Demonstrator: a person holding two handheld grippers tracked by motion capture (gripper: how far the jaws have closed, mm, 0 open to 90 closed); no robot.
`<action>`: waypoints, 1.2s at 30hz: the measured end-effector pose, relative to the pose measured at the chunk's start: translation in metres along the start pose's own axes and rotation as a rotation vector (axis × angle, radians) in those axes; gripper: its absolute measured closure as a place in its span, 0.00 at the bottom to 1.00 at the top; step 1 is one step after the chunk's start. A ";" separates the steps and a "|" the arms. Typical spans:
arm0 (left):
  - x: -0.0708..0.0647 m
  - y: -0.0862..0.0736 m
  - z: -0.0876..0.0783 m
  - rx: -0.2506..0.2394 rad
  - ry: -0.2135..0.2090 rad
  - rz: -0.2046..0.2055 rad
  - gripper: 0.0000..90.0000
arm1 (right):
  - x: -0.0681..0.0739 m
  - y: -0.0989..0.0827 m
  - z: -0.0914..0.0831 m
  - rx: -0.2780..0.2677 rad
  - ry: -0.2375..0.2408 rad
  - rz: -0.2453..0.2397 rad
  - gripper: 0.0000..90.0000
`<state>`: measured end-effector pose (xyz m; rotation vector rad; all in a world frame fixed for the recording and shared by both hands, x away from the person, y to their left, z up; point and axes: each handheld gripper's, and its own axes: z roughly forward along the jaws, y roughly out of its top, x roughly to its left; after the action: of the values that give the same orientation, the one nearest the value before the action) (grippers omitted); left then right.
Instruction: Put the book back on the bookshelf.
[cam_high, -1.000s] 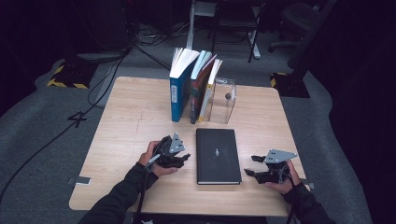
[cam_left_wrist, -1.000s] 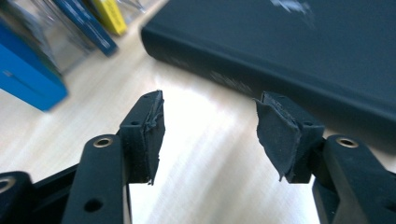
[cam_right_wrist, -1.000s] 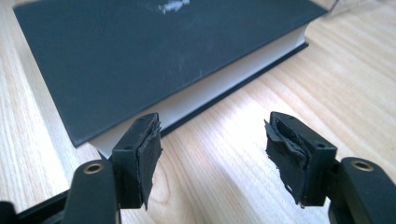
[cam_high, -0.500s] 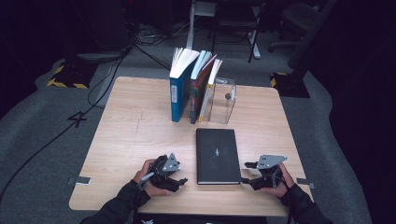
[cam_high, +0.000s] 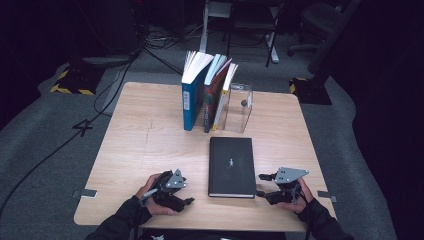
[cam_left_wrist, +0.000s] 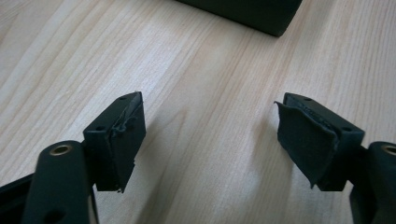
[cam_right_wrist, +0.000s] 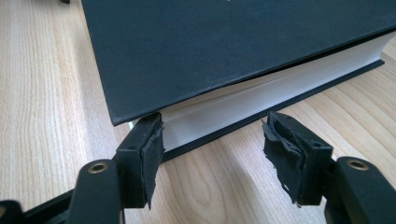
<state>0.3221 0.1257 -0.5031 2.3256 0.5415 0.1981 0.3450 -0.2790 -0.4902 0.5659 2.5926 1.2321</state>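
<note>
A black hardcover book (cam_high: 231, 166) lies flat and closed on the wooden table (cam_high: 150, 145), near its front edge. My left gripper (cam_high: 186, 192) rests low to the left of the book's near corner, apart from it. Its jaws have just been opening, and in the left gripper view the left gripper (cam_left_wrist: 210, 116) has bare wood between its pads, with the book's corner (cam_left_wrist: 243, 11) farther off. My right gripper (cam_high: 261, 185) stands open at the book's near right corner. In the right gripper view, one of the fingers (cam_right_wrist: 140, 154) of the right gripper (cam_right_wrist: 215, 135) sits right at the page edge (cam_right_wrist: 224, 112) under the cover.
Three books stand upright at the back middle, a blue one (cam_high: 190, 97) at the left, leaning on a clear bookend (cam_high: 239, 107). Bare wood spreads left of the flat book. Beyond the table lie a dark floor, cables and chair legs.
My left gripper has drawn back from the book's left edge toward the table's front and sunk lower, with its jaws wider. The right gripper has hardly moved.
</note>
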 end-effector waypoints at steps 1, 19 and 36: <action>0.001 -0.001 0.000 -0.004 0.000 0.002 0.26 | 0.001 0.001 0.001 -0.004 0.002 -0.001 0.42; -0.002 0.013 -0.012 -0.027 0.001 -0.037 0.23 | 0.021 0.034 0.007 -0.110 -0.069 -0.002 0.41; -0.026 0.067 0.009 -0.110 0.045 0.058 0.21 | 0.031 0.074 0.025 -0.184 -0.133 -0.040 0.41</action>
<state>0.3228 0.0659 -0.4628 2.2361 0.4741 0.3011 0.3437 -0.2056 -0.4487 0.5371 2.3399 1.3530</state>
